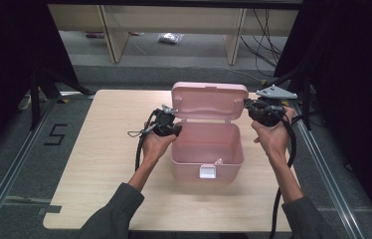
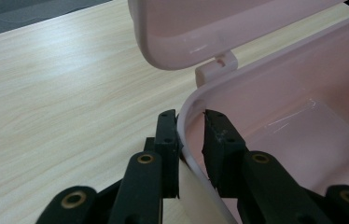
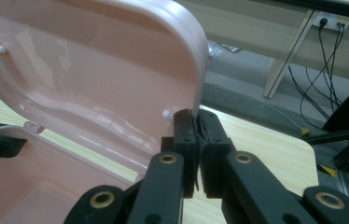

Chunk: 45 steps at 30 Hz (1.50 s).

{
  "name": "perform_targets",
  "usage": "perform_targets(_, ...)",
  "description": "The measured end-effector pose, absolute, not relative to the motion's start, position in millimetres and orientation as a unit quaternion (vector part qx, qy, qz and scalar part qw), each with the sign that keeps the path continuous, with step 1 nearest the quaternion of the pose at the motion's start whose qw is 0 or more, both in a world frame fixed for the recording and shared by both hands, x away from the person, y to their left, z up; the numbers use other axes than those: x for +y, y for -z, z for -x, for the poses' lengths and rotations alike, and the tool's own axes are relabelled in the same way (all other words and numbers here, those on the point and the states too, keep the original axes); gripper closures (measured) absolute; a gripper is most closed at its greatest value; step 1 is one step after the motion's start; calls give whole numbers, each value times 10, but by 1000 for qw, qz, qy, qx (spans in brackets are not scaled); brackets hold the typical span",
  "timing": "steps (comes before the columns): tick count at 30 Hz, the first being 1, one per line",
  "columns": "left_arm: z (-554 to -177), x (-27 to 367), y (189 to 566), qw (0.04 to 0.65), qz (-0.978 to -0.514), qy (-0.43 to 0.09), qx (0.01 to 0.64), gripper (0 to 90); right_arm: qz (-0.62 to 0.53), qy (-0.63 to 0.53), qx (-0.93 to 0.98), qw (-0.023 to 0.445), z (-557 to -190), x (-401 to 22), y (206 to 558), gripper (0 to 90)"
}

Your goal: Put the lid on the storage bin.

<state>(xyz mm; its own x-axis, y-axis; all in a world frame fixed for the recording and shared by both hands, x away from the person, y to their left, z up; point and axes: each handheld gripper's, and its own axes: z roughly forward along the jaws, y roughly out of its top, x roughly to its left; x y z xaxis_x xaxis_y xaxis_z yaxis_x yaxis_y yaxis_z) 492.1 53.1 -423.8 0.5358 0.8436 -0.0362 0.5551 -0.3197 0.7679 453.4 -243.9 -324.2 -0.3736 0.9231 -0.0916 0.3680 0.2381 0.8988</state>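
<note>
- On the wooden desk (image 1: 99,164), near its middle, stood a pink plastic box (image 1: 207,154), its hinged lid (image 1: 209,101) raised upright at the far side.
- At the box's left wall, the left gripper (image 2: 190,135) was pinched on the rim (image 2: 186,112): in the left gripper view one black jaw sat outside the wall and the other inside, with the thin pink edge between them.
- The outer jaw lay flat against the wall; the inner one stood very close to it, its tip just beside the rim.
- In the high view the left gripper (image 1: 166,127) sat at the box's left rear corner, held in the person's left hand (image 1: 155,147).
- At the lid's right edge, the right gripper (image 3: 195,126) was pressed together on the lid's rim (image 3: 200,70), both jaws nearly meeting, with only the thin plastic between them.
- In the high view the right gripper (image 1: 253,107) met the lid's right end, carried by the right hand (image 1: 273,137), with a grey three-cornered plate (image 1: 276,92) on top.
- The box's inside looked bare pink, and a white latch (image 1: 207,172) showed on its front wall.
</note>
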Motion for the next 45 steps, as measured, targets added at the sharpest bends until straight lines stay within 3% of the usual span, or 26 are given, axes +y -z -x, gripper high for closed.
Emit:
perform_targets(12, -4830, 622, 4171, 401, -783, -190, 435, 665, -442, -419, 719, 334, -4466, -2460, 3258, 879)
perform_targets(30, -4464, 775, 3998, 419, -801, -133, 407, 470, -440, -424, 717, 334, -4355, -2467, 3297, 880)
perform_targets(45, -4192, 924, 3945, 431, -804, -136, 386, 425, -437, -423, 724, 324, -4253, -2496, 3330, 875)
